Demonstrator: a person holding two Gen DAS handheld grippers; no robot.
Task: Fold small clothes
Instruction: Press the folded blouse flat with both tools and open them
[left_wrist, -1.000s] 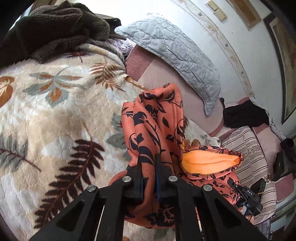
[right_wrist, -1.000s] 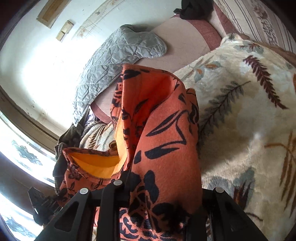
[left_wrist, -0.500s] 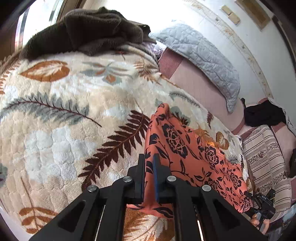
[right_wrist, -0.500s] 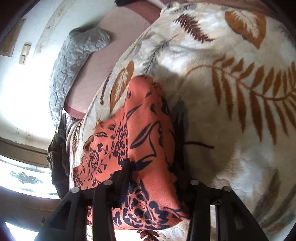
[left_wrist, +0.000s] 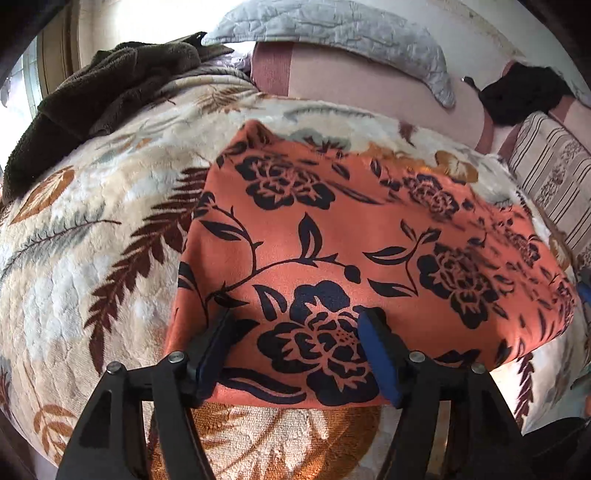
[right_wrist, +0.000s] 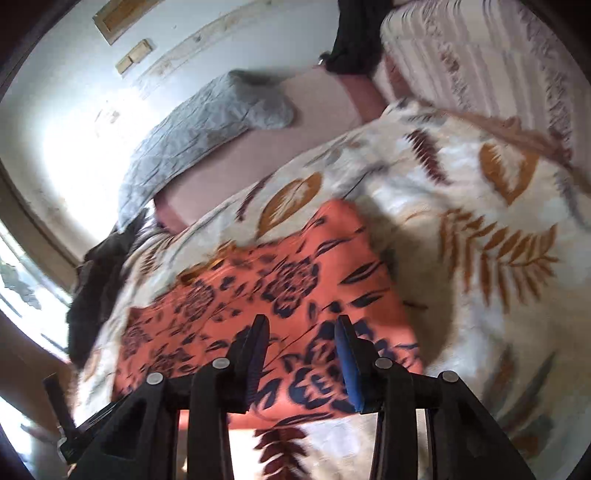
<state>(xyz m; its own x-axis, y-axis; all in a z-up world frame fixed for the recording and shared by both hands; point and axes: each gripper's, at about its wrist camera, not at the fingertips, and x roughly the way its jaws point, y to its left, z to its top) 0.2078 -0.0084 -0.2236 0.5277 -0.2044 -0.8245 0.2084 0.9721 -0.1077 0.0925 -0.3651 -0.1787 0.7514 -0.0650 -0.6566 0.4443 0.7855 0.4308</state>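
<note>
Each hand-held gripper (left_wrist: 299, 347) (right_wrist: 301, 354) has black angular fingers, silver round screws and blue pads.

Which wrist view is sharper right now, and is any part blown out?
Left wrist view: mostly sharp, the orange floral garment smeared only toward its right end. Right wrist view: motion-blurred throughout, the garment soft; the wall is washed out by glare.

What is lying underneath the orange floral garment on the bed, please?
The orange floral garment lies flat on the leaf-patterned blanket, which shows all around it. Whatever else might sit beneath the cloth is covered.
</note>
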